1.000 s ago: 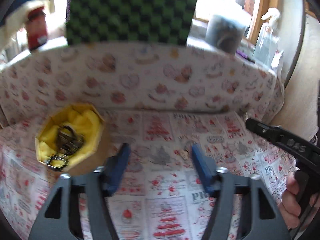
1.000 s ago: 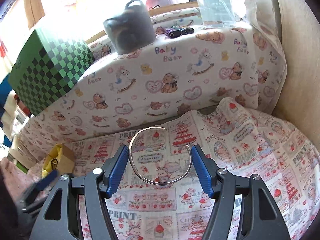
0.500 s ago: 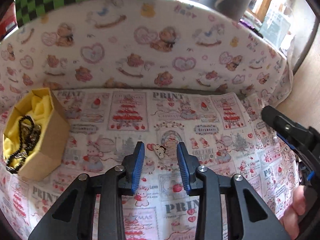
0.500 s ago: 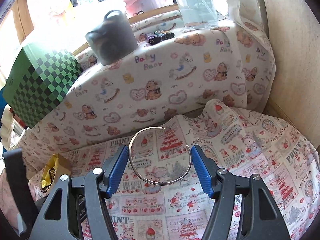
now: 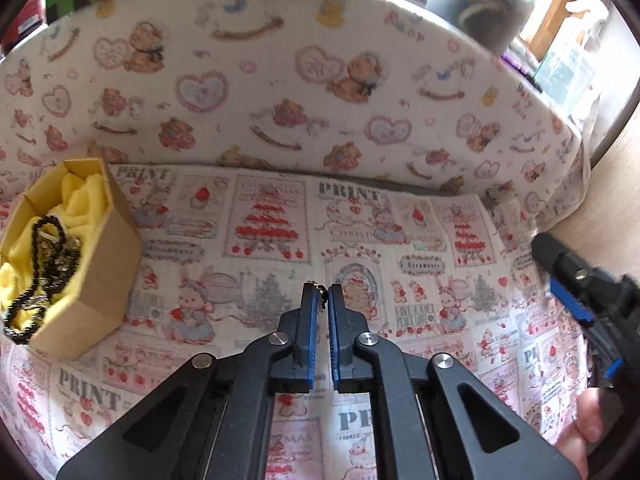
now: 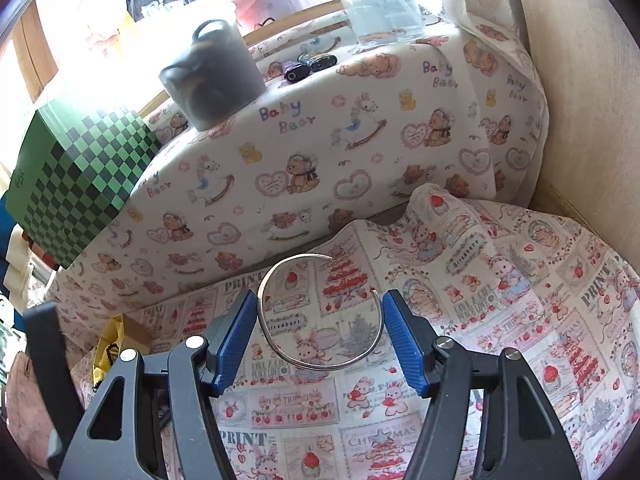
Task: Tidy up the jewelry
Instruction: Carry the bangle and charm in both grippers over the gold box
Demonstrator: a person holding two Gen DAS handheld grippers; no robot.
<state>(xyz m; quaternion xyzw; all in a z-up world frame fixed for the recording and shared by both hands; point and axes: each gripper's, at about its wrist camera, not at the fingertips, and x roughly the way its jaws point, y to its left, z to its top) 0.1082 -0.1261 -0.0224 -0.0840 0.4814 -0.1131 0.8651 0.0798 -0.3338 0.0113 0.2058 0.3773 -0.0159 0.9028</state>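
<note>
Two pieces ready for the box [image 5: 86,264]: my left tongs [image 5: 323,300] have just closed on a small charm [image 5: 321,291] over the cloth [image 5: 420,264], while my right tongs [image 6: 320,312], half-open, brace the bangle [image 6: 316,312] between their pads.

Printed cloth [image 5: 400,216] covers the surface — a cardboard box [image 5: 100,280] sits on it.
</note>
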